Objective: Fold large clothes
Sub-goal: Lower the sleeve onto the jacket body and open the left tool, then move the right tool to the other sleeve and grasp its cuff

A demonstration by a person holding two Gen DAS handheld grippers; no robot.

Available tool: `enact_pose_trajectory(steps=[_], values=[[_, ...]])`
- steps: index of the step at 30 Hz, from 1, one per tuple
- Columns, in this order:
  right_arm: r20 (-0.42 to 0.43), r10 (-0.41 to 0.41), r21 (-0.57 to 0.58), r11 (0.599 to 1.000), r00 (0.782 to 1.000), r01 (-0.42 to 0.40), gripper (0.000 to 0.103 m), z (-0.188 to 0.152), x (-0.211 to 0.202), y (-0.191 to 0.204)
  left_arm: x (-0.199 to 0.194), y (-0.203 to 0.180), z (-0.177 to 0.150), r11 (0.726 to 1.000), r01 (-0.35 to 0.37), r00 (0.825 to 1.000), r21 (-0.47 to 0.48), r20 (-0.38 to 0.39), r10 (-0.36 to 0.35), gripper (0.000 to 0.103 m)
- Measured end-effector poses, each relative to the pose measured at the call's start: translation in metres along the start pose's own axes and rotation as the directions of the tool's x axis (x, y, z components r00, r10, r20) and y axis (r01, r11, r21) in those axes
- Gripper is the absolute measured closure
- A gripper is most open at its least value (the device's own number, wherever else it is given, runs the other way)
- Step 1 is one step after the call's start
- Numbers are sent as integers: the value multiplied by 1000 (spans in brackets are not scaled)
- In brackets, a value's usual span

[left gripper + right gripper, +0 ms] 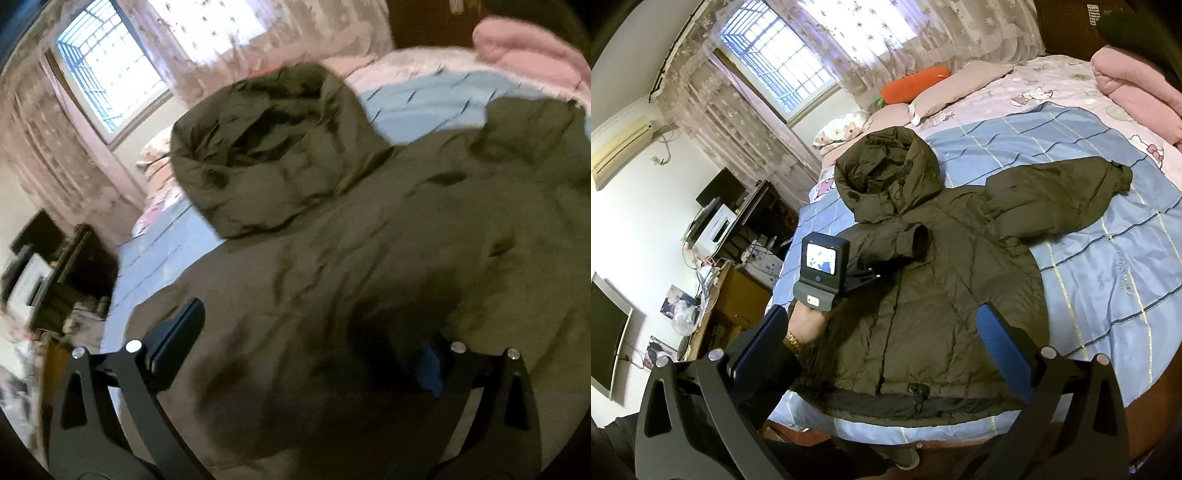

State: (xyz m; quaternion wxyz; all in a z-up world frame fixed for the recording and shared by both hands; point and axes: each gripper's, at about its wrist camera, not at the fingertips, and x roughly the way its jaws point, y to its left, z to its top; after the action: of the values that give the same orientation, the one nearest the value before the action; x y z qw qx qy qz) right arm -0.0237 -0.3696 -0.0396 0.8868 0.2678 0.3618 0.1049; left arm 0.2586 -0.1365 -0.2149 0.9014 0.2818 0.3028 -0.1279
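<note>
A dark olive hooded puffer jacket (pixel 945 295) lies front up on the bed, hood (pixel 886 173) toward the pillows. Its right sleeve (pixel 1056 195) is spread out to the side; its left sleeve (pixel 912 240) is folded in over the chest. My left gripper (pixel 299 354) is open and low over the jacket (pixel 369 258), with cloth bulging between its fingers and covering most of the right one. From the right wrist view the left gripper (pixel 864 275) sits at the folded sleeve. My right gripper (pixel 882 350) is open and empty above the jacket's hem.
The bed has a blue checked sheet (pixel 1108 277) and a pink quilt (pixel 1137 85). Pillows (pixel 945 92) and an orange carrot plush (pixel 912 83) lie at its head. A desk with clutter (pixel 738 236) stands left of the bed under a curtained window (pixel 783 62).
</note>
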Motion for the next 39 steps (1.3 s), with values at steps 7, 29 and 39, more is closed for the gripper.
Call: enact_pose_trajectory(steps=[7,29,39], values=[[-9,-2,1,1000,1000,2,1,-1,3,-1,0,-45,30,997,3,999,72,52,-7,2],[13,-32,11,999,999,32,1,3,-3,-7,-36,-53,73,890,295,955,-349,127,-268,2],[159,-162,-24,985,974,168,1,10,-24,-13,-233,102,47,811,205,974,-548,194,-116,2]])
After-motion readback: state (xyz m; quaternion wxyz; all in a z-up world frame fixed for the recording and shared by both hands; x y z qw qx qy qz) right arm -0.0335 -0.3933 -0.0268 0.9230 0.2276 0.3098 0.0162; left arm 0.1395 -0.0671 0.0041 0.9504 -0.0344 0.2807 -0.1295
